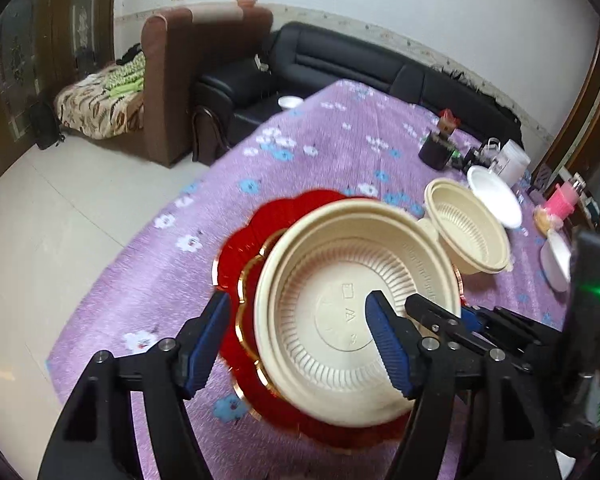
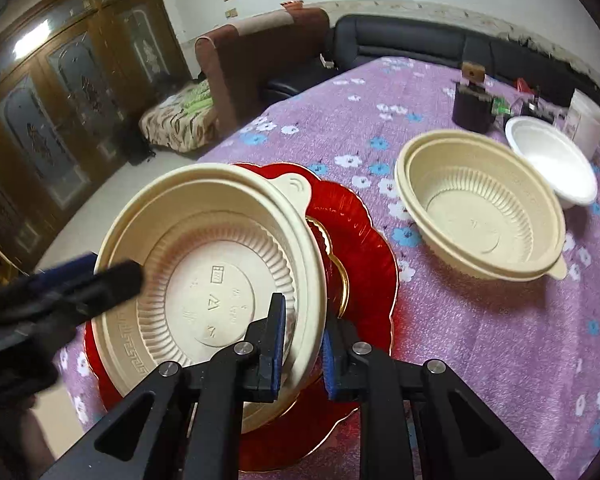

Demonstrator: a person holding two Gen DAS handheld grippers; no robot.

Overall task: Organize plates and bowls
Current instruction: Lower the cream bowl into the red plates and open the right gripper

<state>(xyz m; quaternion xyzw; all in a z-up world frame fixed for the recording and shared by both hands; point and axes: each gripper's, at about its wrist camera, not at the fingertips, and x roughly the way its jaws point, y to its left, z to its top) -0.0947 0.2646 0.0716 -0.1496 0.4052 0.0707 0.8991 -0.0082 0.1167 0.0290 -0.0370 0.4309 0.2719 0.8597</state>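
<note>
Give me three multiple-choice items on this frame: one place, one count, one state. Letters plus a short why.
1. The nearest beige bowl sits over:
A. red plate
B. sofa
C. white bowl

2. Beige bowls on the table:
A. one
B. two
C. four

3. The right tongs are:
A. wide open, clear of everything
B. closed on the beige bowl's rim
C. holding the white bowl

Answers: 1 A, red scalloped plate shows around the bowl. 2 B, a second beige bowl stands apart. 3 B, the pads straddle the rim.

purple floral tablecloth (image 2: pixel 480 340): red plate (image 2: pixel 364 240), beige bowl (image 2: pixel 480 216), white bowl (image 2: pixel 556 164).
</note>
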